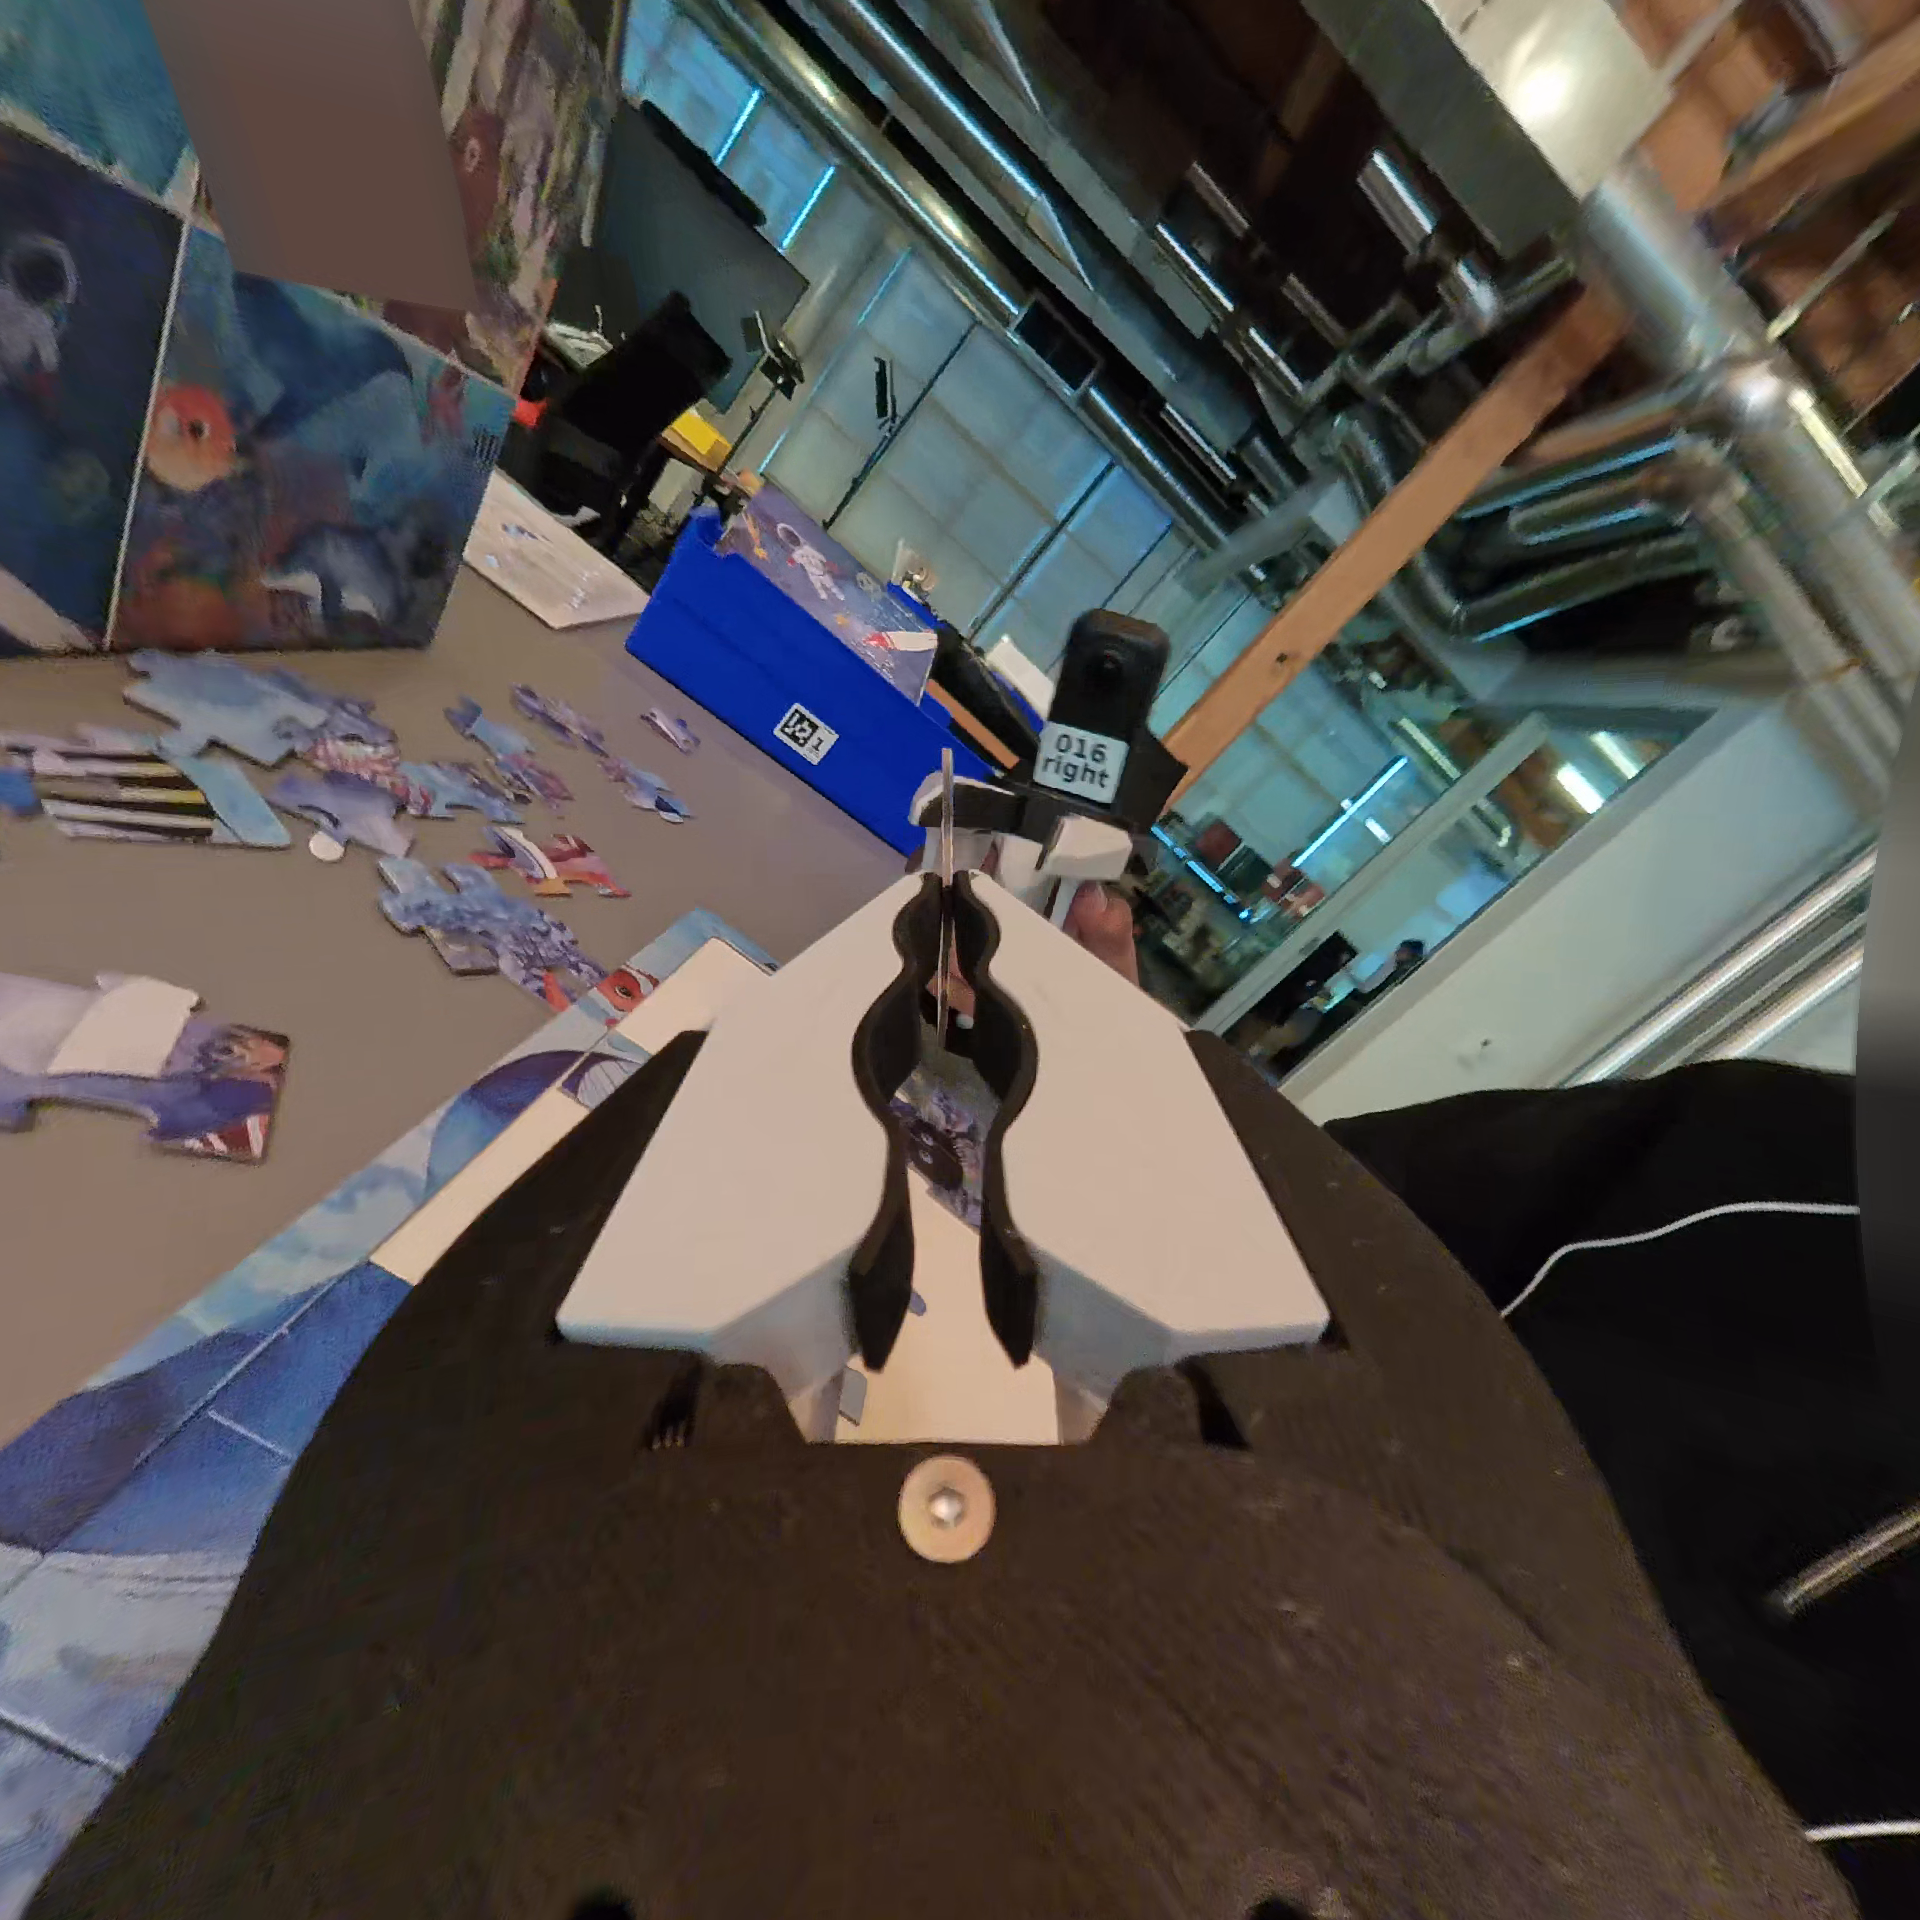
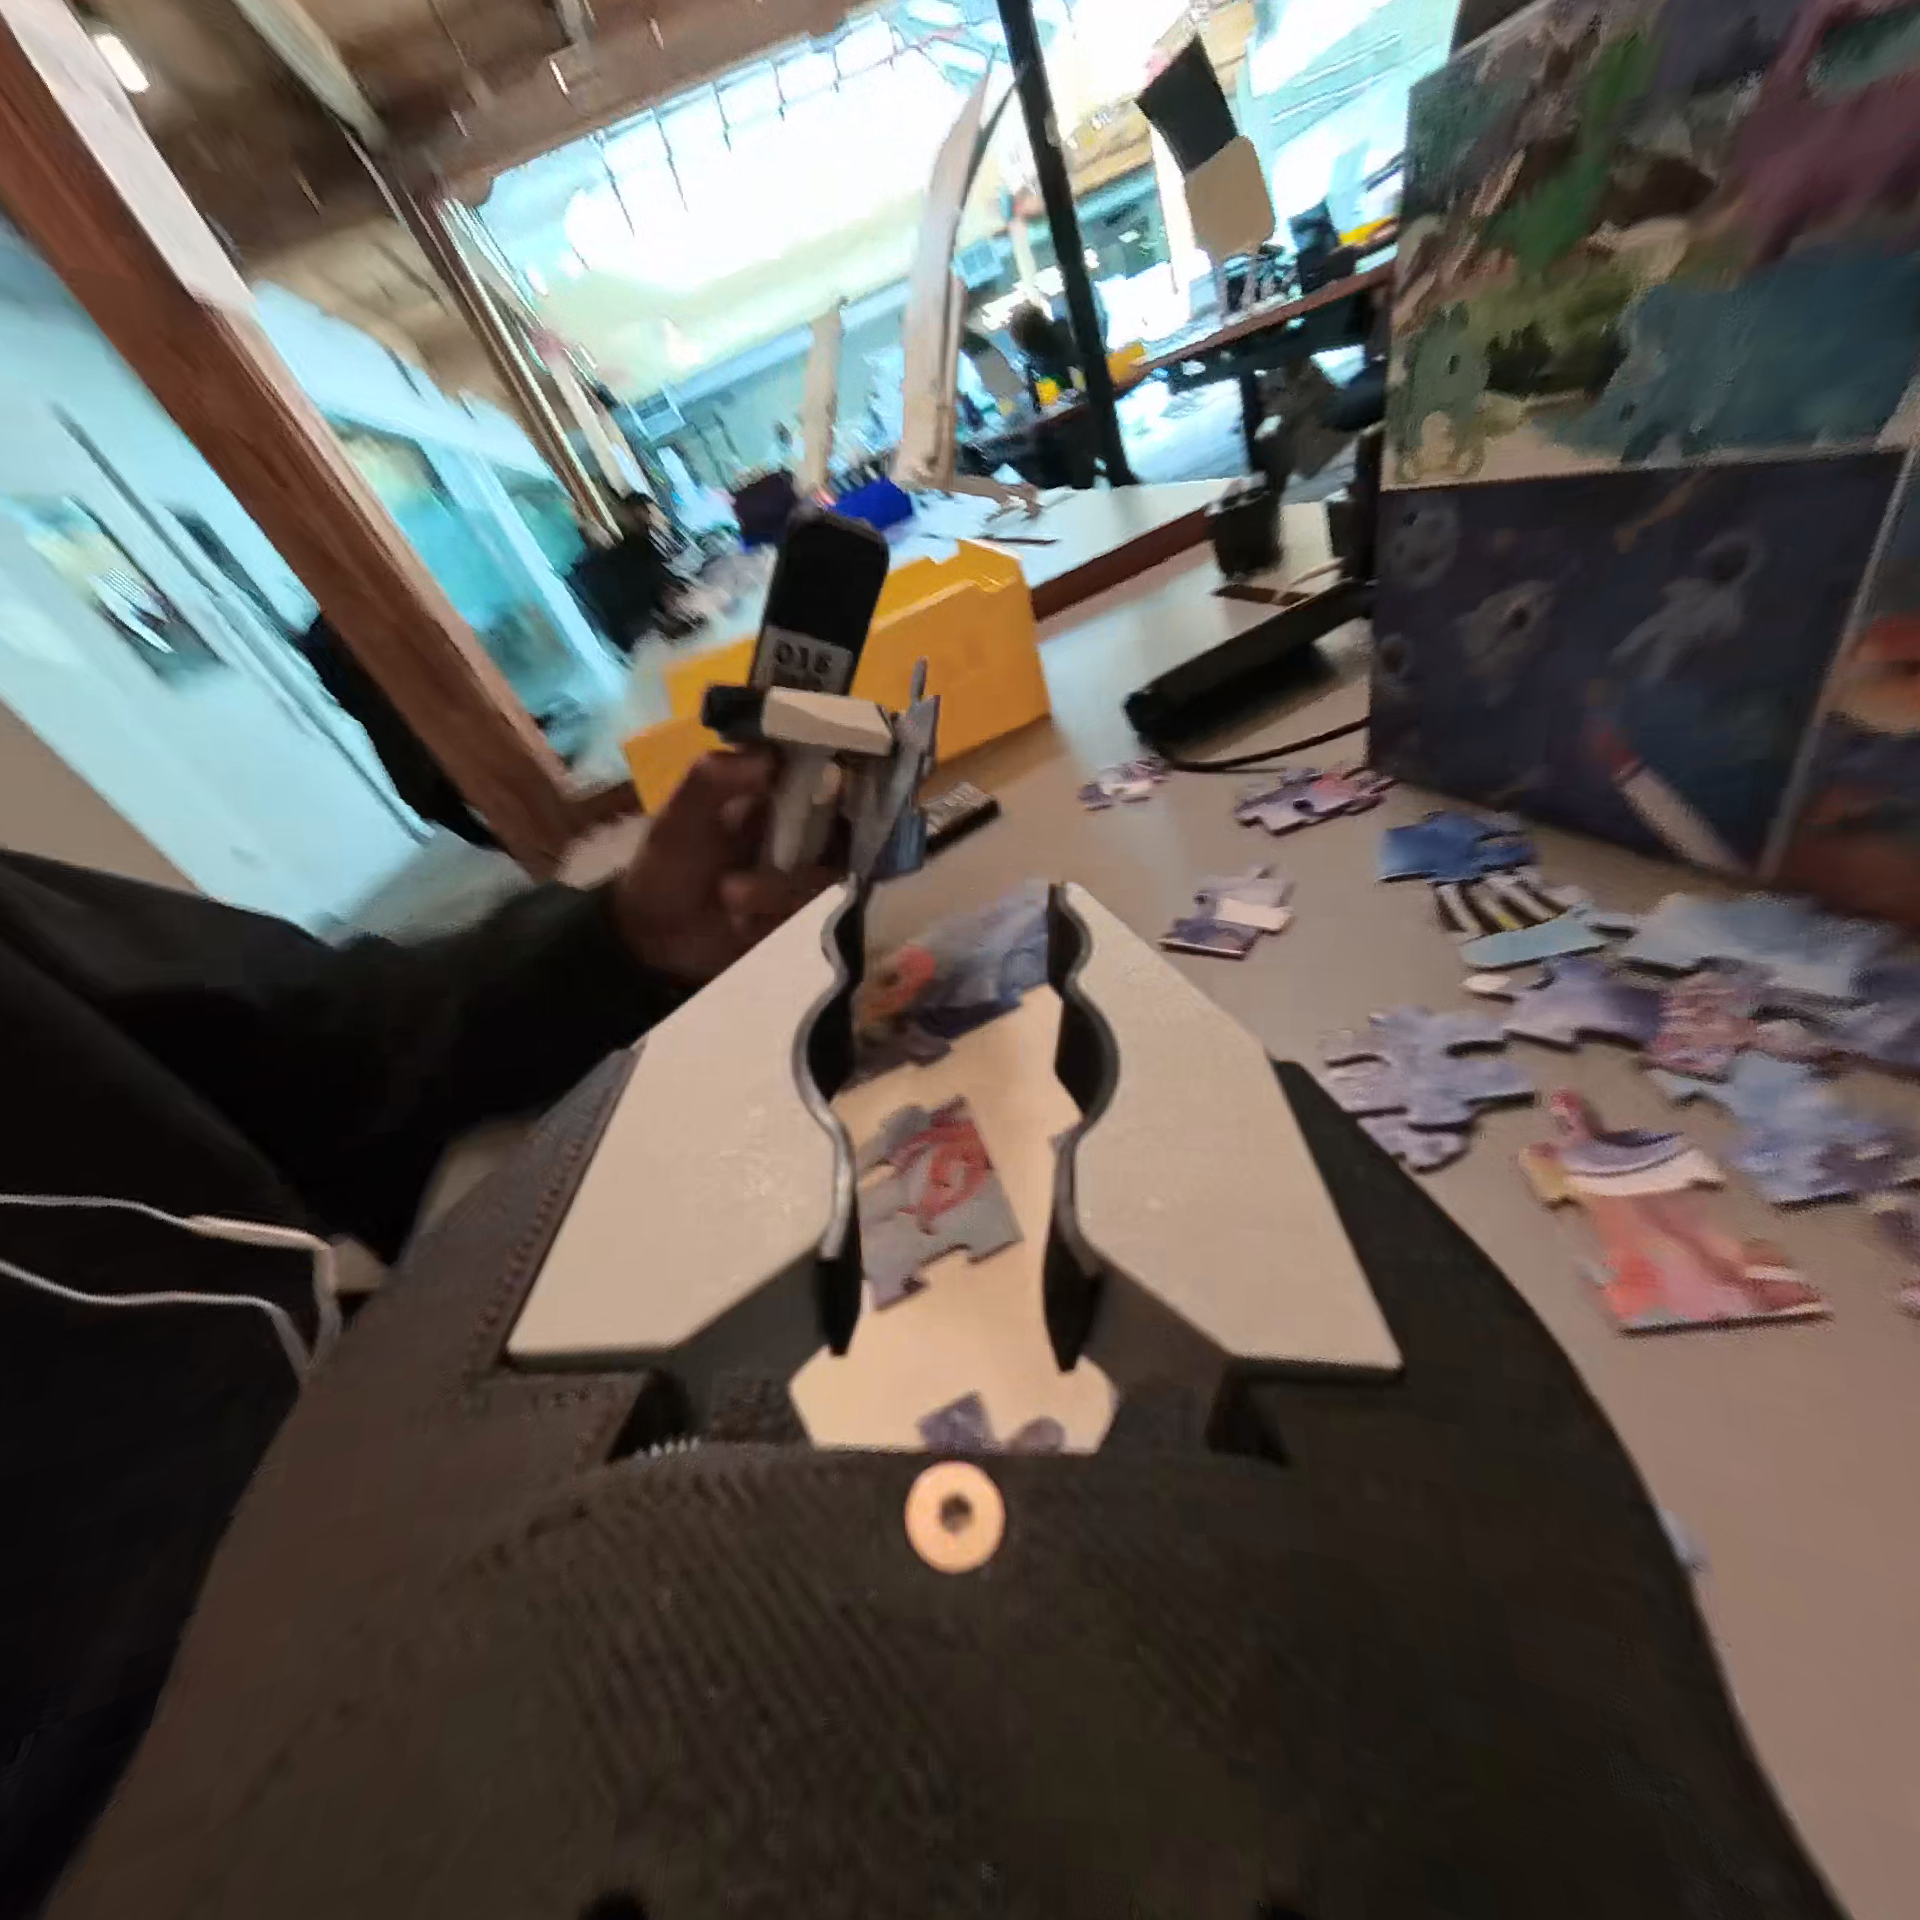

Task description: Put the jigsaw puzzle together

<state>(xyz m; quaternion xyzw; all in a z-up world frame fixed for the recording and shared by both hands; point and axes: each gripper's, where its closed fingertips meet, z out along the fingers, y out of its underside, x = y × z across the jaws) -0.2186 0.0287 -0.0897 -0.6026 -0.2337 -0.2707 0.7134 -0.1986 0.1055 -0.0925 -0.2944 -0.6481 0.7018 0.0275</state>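
Note:
My left gripper (image 1: pixel 943 899) is shut on a thin puzzle piece (image 1: pixel 945 790), seen edge-on and held upright above the board. The right wrist view shows that piece (image 2: pixel 902 790) in the left gripper (image 2: pixel 873 758), up in the air ahead of my right gripper. My right gripper (image 2: pixel 956 904) is open and empty, with its jaws wide apart over the white puzzle board (image 2: pixel 977 1340). A placed piece with a red fish (image 2: pixel 935 1184) lies on the board between the jaws. The board's blue picture border (image 1: pixel 260 1351) shows at lower left.
Several loose pieces (image 1: pixel 468 914) (image 2: pixel 1558 1049) lie spread on the grey table. Picture-covered boxes (image 1: pixel 260 468) (image 2: pixel 1642 623) stand behind them. A blue bin (image 1: pixel 769 675) and a yellow bin (image 2: pixel 935 644) sit farther back. A person's black sleeve (image 2: pixel 208 1039) is beside the board. The left gripper's tips are roughly 9 cm from the right gripper's.

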